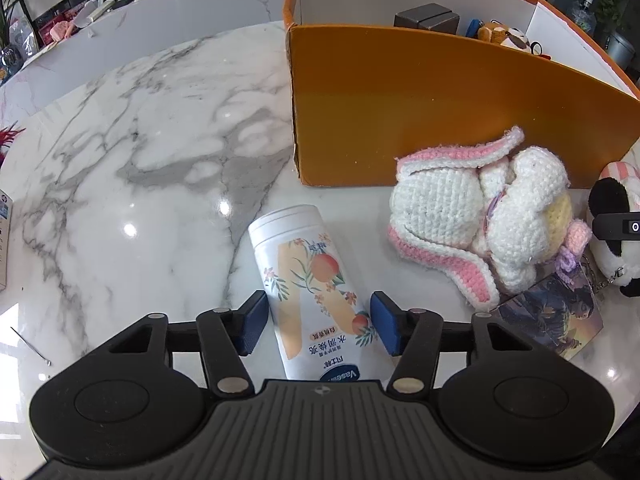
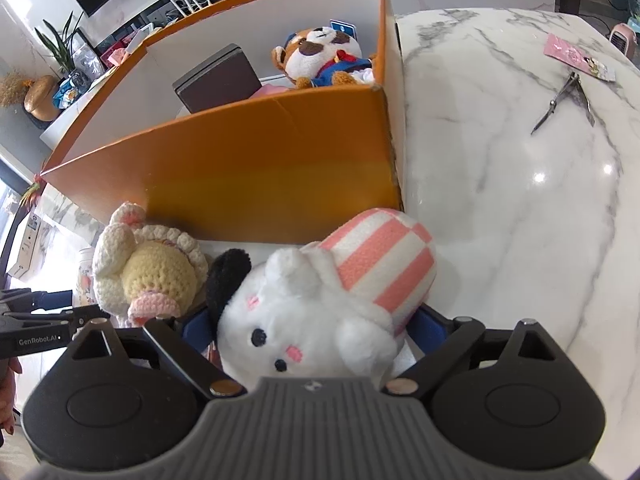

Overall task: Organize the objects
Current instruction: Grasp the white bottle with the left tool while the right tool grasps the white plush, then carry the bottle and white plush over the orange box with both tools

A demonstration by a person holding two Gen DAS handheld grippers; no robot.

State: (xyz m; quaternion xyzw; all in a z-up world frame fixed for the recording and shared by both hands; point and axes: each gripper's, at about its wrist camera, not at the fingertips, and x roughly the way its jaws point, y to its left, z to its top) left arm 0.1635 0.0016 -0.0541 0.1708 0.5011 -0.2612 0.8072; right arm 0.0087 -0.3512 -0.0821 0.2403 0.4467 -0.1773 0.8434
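A white lotion tube (image 1: 308, 280) with a peach print lies on the marble table (image 1: 160, 140), cap away from me. My left gripper (image 1: 320, 320) straddles its lower part, and both blue pads rest against its sides. In the right wrist view a white plush dog (image 2: 304, 320) with a black ear and a pink striped hat lies between the fingers of my right gripper (image 2: 312, 328). The jaws stand wide, and the blue pads sit just off the plush's flanks. A crocheted white and pink bunny doll (image 1: 460, 220) (image 2: 148, 268) lies between the tube and the plush.
An orange box (image 1: 400, 112) (image 2: 260, 168) stands right behind the toys; it holds a brown and white plush (image 2: 324, 56) and a dark case (image 2: 220, 80). A picture card (image 1: 552, 316) lies by the bunny. Scissors (image 2: 568, 96) and a pink card (image 2: 576, 56) lie far right.
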